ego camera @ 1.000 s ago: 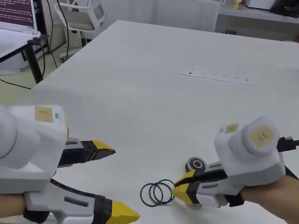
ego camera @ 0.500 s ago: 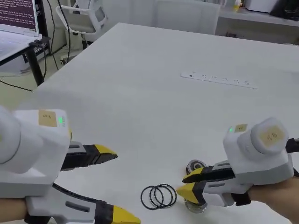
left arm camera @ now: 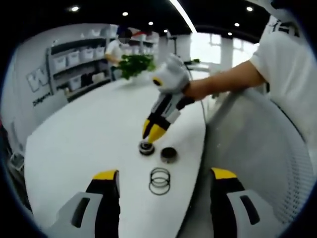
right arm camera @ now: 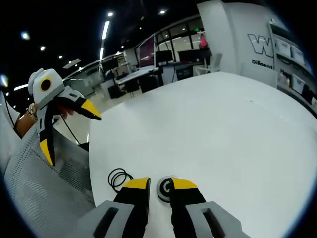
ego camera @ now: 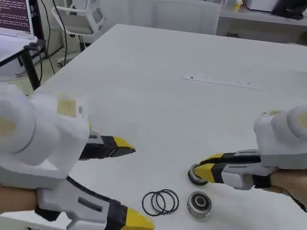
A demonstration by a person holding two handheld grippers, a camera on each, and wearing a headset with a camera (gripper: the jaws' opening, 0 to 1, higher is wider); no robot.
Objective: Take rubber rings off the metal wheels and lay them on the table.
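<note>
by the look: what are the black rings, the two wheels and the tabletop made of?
Black rings: thin, matte, lying as loose overlapping loops, likely rubber.
Near wheel and far wheel: silvery rim with a dull sheen, dark centre, likely metal, perhaps bearings.
Tabletop: smooth matte white, probably laminate or painted board; can't tell which.

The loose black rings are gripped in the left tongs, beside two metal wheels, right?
No: the head view shows the rings lying on the table, the left tongs open and empty. The near wheel and far wheel sit beside them.
</note>
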